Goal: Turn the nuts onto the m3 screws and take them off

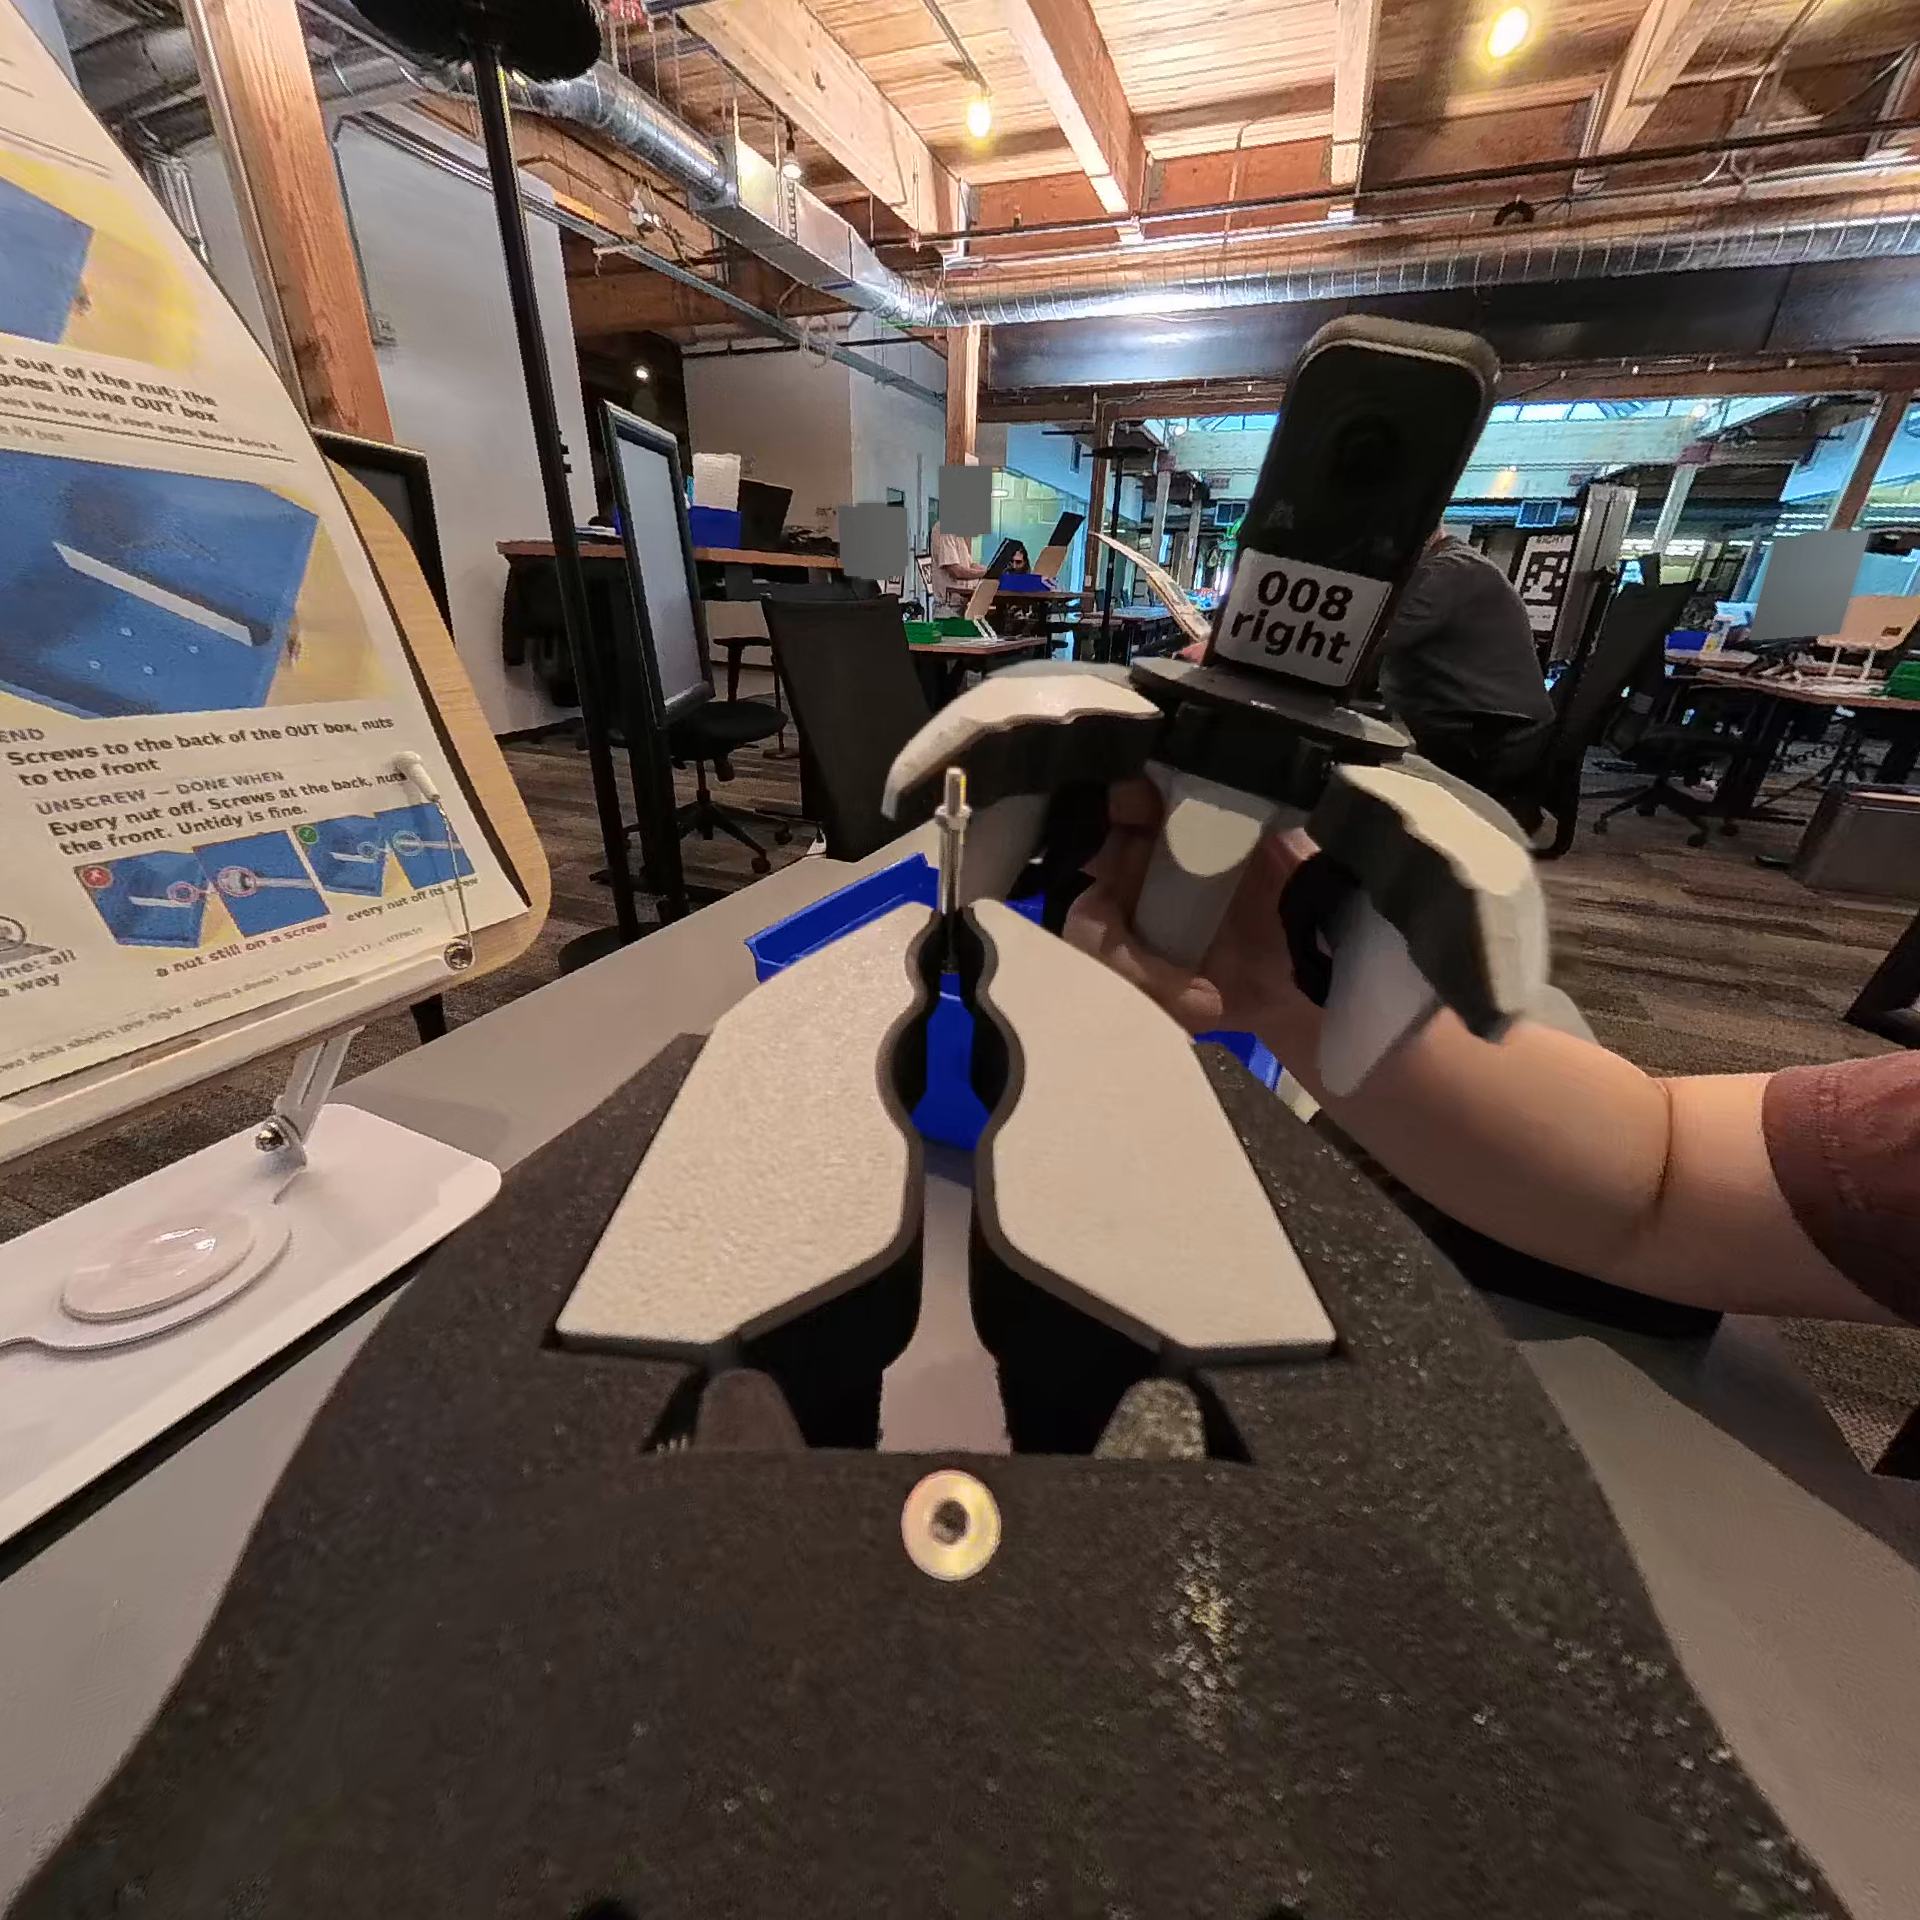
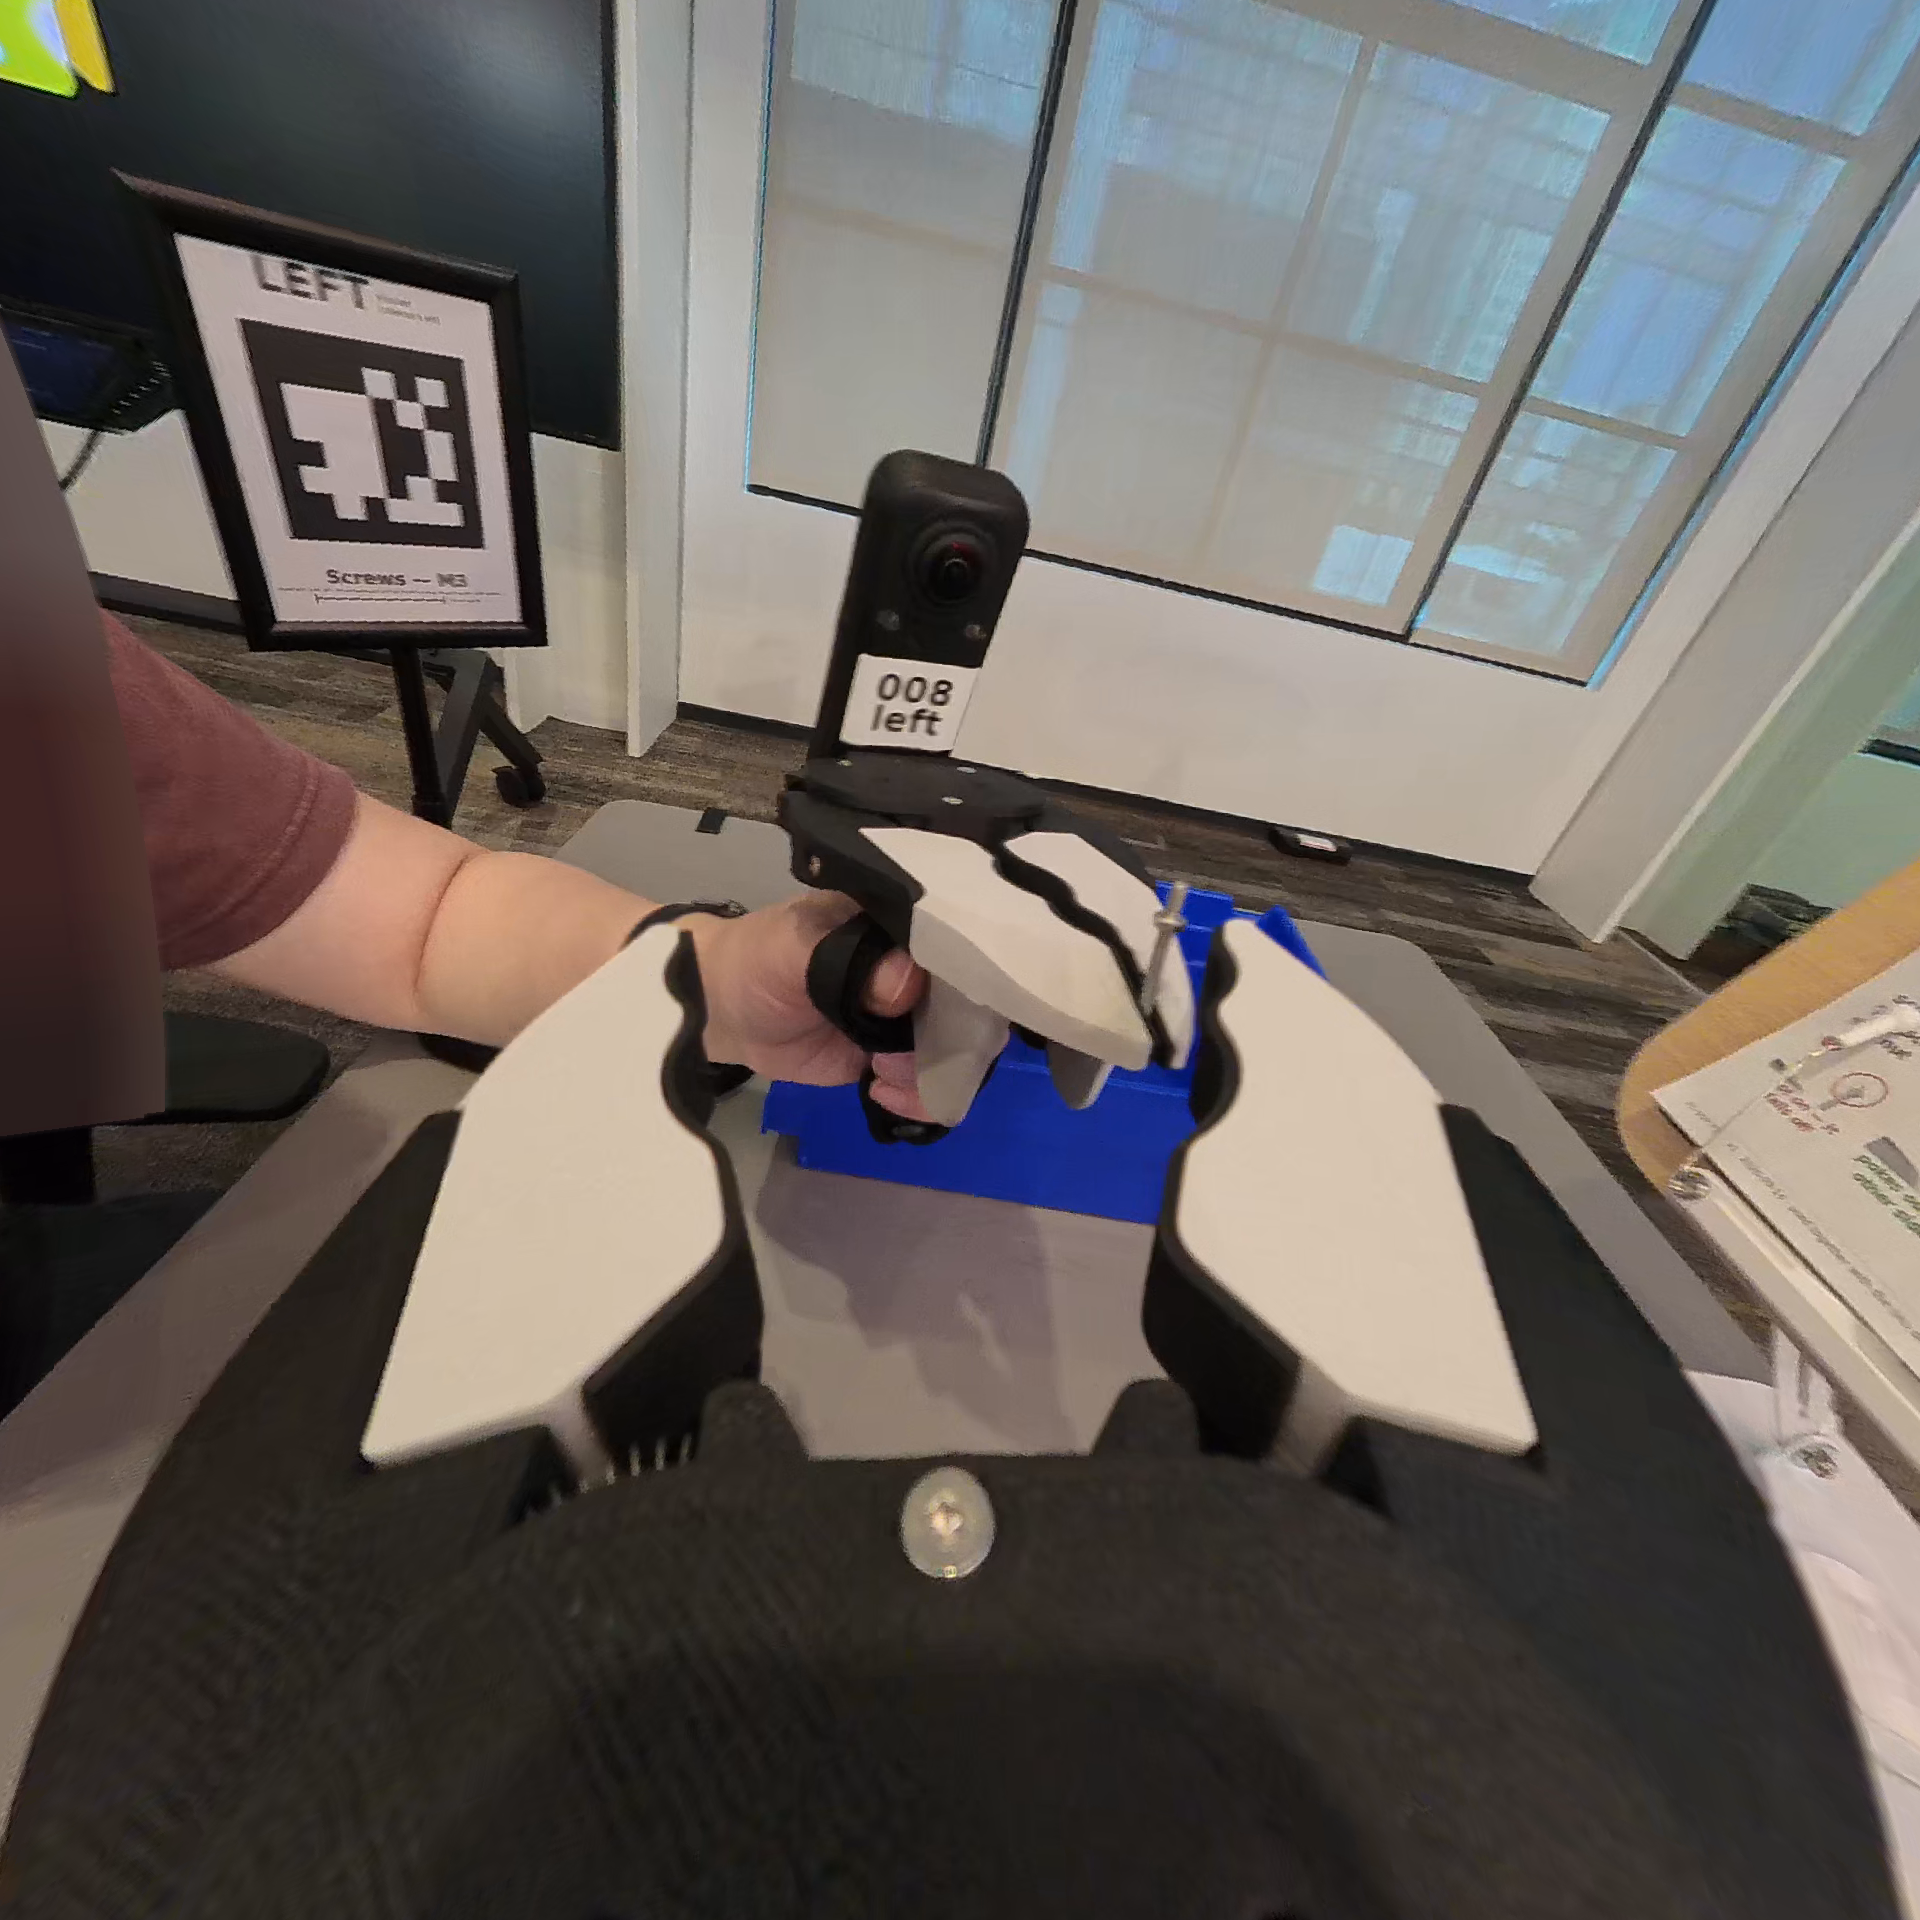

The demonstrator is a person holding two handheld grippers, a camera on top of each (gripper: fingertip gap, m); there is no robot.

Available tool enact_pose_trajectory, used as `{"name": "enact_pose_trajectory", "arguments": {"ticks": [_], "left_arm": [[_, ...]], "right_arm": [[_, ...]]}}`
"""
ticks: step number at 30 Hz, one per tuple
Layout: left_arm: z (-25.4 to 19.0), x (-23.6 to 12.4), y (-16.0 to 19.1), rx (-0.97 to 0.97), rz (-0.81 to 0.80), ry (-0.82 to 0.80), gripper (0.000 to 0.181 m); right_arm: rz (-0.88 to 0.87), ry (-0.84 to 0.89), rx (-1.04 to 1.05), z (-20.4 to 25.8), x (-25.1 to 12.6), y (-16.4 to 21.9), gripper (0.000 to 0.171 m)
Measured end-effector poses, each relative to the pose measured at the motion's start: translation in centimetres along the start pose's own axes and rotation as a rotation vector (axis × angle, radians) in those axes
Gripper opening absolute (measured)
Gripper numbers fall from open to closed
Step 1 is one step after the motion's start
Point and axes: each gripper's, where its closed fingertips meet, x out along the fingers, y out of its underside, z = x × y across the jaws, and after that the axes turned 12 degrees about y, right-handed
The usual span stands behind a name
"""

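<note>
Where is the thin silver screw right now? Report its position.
The thin silver screw stands upright, pinched at the left gripper fingertips, above the blue plastic bin, with the open right gripper just beyond.

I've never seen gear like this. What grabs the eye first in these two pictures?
Two hand-held grippers face each other over a grey table. The left gripper is shut on a thin metal screw that stands upright from its fingertips, with a nut on it near the top. The right gripper is open in front of it, and a blue bin sits on the table behind.
</note>
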Motion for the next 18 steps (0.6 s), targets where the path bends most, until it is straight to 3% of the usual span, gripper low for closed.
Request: {"name": "enact_pose_trajectory", "arguments": {"ticks": [3, 8, 18], "left_arm": [[-0.1, 0.1, 0.1, -0.016, 0.012, 0.017, 0.002], [-0.2, 0.3, 0.5, -0.025, 0.025, 0.029, 0.002], [-0.8, 0.7, 0.9, -0.028, 0.047, 0.062, 0.002]], "right_arm": [[0.008, 0.075, 0.021, -1.7, -0.3, 0.0, 0.074], [0.041, 0.054, 0.186, -2.8, -0.4, 0.8, 0.031], [0.039, 0.023, 0.289, -3.1, -0.2, 1.4, 0.003]]}}
